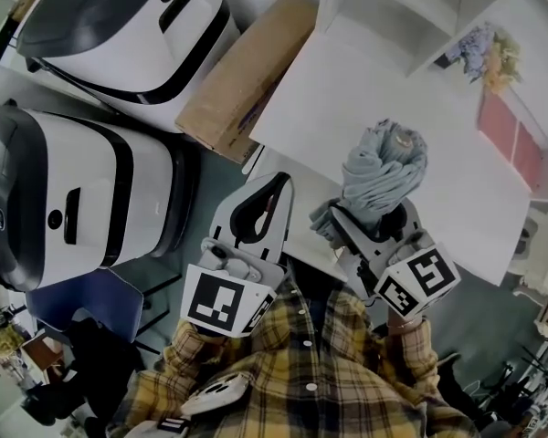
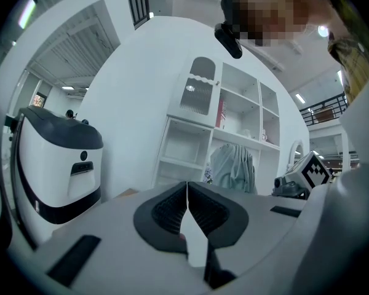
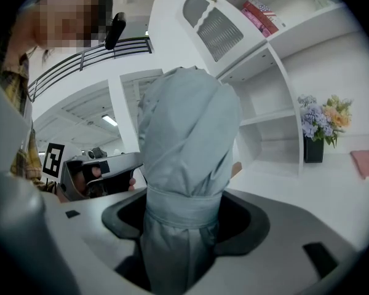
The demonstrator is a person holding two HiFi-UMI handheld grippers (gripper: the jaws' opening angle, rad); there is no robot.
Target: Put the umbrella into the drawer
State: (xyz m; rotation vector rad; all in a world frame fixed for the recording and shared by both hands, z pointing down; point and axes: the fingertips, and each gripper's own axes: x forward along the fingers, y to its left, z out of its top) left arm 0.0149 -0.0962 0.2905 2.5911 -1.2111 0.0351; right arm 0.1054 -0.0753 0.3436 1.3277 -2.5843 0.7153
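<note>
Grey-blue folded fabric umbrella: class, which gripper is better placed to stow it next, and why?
Right, probably. The right gripper clamps the grey-blue folded fabric umbrella between its jaws, while the left gripper is shut on nothing.

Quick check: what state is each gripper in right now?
Left gripper: closed, jaws together, nothing between them.
Right gripper: closed on the folded umbrella.

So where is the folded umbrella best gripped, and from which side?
At the strapped waist of the umbrella, from below: the band cinches it narrow there, while the fabric bulges above. The right gripper holds it about there, upright.
</note>
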